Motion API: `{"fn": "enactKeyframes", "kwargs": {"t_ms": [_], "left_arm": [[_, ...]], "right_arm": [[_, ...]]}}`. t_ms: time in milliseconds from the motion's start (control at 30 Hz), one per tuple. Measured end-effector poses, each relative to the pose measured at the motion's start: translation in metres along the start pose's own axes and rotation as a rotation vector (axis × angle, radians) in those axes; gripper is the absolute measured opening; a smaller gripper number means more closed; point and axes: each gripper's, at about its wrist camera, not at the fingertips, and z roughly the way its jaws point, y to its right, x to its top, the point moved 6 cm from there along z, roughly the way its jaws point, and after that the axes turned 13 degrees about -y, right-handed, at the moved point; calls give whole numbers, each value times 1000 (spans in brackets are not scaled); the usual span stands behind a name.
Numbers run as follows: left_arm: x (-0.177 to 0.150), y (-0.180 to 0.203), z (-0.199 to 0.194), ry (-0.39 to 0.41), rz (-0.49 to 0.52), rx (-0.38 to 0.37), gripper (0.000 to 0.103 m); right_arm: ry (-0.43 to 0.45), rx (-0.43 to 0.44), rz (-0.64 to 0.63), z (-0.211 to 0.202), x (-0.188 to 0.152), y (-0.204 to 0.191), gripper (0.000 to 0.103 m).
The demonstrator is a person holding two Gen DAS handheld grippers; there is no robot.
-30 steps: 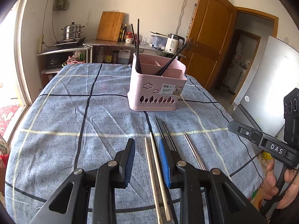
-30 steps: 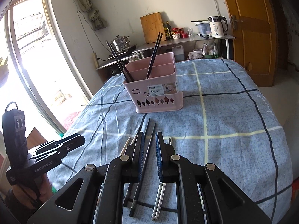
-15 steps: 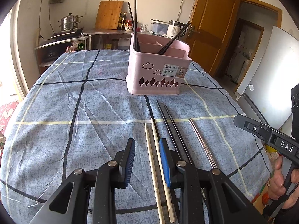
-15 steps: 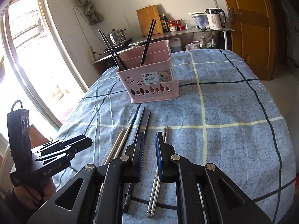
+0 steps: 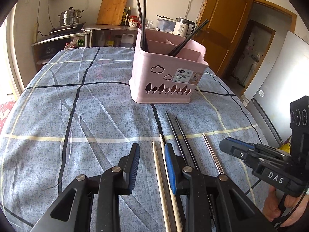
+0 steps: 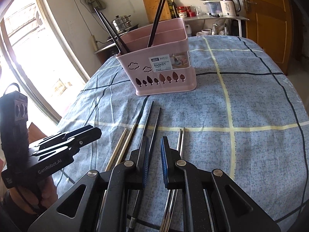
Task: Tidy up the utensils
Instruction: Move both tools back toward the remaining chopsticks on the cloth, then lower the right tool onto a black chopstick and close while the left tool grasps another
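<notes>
Hovering low over a blue plaid cloth (image 5: 96,116) on the counter, the left gripper (image 5: 151,166) holds its jaws wide apart and grips nothing, the pale wooden chopsticks (image 5: 158,166) lying on the cloth between its blue pads. Just right of them lie two black chopsticks (image 5: 175,133), then a steel pair (image 5: 211,150), all loose, side by side and pointing toward the pink utensil basket (image 5: 166,77), which stands near the middle of the counter with a clear strip of cloth before it. Its white sticker reads "BASKET"; two black chopsticks (image 5: 143,19) stand at its left corner and another pair (image 5: 189,38) leans to the right. The right gripper (image 6: 154,162), marked "DAS" on its side in the left view, hangs above the black and steel pairs with jaws only narrowly parted and empty. The left tool's body reads "GenRobot.AI". Beyond the counter's far edge stand a steamer pot (image 5: 70,17), a cutting board (image 5: 112,9) and a white kettle (image 5: 182,27); a wooden door (image 5: 224,29) lies right.
</notes>
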Motion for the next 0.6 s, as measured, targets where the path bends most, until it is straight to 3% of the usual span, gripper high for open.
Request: {"fn": "enactKeyframes", "kwargs": {"t_ms": [267,600], "left_arm": [[11,-18,3,2,-37,-7,26],[18,-23,9,-10,-58,-33,26]], "right_arm": [[-94,-20,-1,44,12,-1,12],[-133,-51,7,66,23,2,12]]}}
